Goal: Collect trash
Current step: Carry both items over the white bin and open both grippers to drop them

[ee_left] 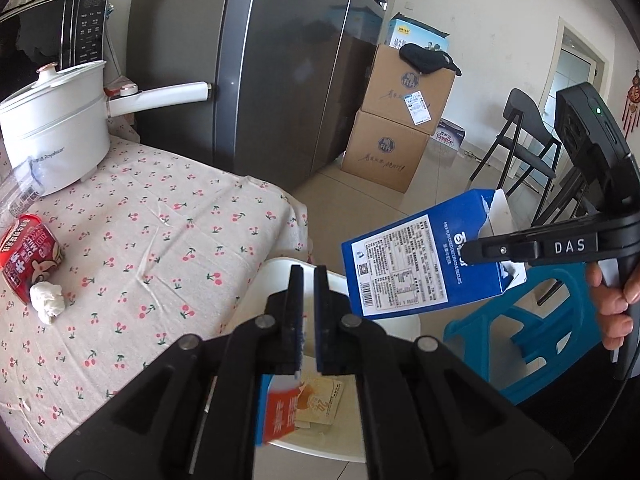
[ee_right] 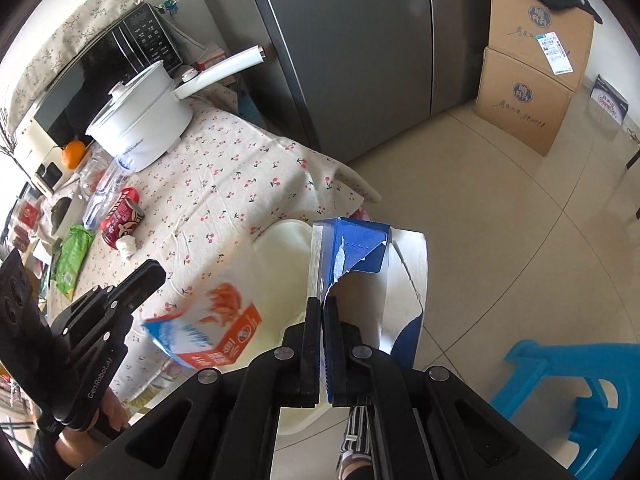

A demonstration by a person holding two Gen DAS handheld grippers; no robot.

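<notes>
Left of the white trash bin, only our right wrist view shows the green packet on the cherry-print tablecloth, near the red can and crumpled tissue. Above the bin our left gripper has its jaws slightly apart, and the blurred orange-and-white carton sits below them, so we cannot tell whether it is gripped. Right of it, our right gripper is clamped on the torn blue carton, which hides part of the bin.

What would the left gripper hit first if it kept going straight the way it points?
Probably the white bin below and ahead of the left gripper, whose jaws look open. The orange carton is blurred just under them, apparently dropping toward the bin; depth is unclear.
</notes>
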